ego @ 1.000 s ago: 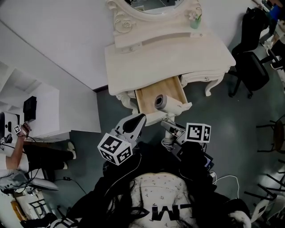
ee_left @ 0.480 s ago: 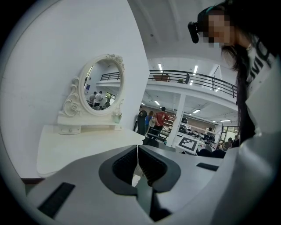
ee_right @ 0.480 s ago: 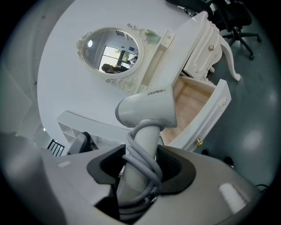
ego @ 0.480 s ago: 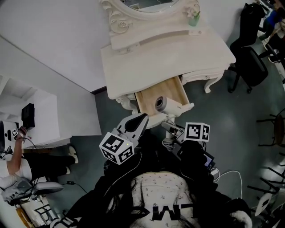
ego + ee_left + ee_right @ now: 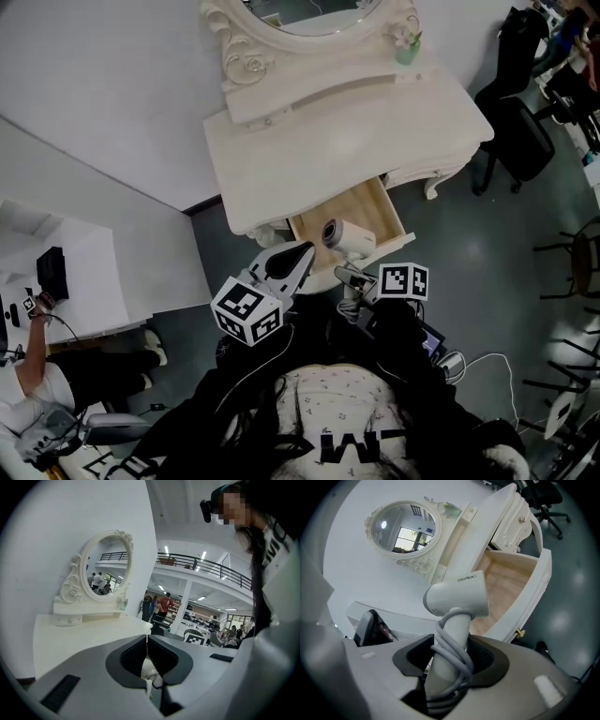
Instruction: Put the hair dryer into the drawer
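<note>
The dryer (image 5: 457,595) is held over the open drawer (image 5: 373,204), its barrel above the wooden bottom near the front panel. The right tool (image 5: 452,660) grips the dryer by its handle, with the grey cord (image 5: 457,656) wound round the handle between the pads. Just beside it, the left tool (image 5: 147,656) has its jaws closed together on nothing. The drawer stands pulled out from under the white worktop (image 5: 328,141), which carries an oval mirror (image 5: 309,14) at the back.
</note>
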{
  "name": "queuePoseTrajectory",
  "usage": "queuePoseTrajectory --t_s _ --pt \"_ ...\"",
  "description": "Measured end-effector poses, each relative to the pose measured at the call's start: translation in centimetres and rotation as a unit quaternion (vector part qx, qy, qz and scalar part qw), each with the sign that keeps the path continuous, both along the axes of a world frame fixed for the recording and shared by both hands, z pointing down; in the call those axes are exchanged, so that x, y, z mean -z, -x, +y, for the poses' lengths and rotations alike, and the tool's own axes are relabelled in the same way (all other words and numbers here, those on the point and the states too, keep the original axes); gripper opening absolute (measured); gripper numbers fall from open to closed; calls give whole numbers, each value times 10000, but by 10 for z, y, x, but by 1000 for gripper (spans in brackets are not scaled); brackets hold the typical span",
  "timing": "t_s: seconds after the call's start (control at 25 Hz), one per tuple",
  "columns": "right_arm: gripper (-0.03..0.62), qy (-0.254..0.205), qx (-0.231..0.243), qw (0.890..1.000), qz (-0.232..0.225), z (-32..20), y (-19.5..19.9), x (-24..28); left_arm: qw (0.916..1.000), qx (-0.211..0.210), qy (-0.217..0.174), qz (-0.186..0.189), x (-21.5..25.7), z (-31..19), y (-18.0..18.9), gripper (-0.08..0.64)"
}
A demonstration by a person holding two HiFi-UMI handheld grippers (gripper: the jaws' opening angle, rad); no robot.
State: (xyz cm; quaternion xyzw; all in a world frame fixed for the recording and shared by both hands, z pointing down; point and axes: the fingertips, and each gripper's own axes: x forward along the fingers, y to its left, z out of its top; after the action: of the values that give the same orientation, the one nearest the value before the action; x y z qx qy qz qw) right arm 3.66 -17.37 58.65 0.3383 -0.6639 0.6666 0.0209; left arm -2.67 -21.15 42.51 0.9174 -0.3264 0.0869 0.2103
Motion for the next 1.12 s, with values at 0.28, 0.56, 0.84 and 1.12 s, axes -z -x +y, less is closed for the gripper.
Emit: queuePoseTrajectory --t_s 0.28,0.56,0.84,1.12 --pt "225 335 -138 9993 93 -19 15 -28 9995 -297 50 115 -7 -28 11 0" --pt "225 642 38 9954 705 -46 2 -63 9975 -631 52 324 -10 -46 12 0" --pt "225 1306 -374 9885 665 -67 -10 -89 9968 -668 99 425 -12 -59 28 0" --pt "225 1813 -795 9754 969 -85 -25 -116 9974 -529 121 463 -15 -74 50 0"
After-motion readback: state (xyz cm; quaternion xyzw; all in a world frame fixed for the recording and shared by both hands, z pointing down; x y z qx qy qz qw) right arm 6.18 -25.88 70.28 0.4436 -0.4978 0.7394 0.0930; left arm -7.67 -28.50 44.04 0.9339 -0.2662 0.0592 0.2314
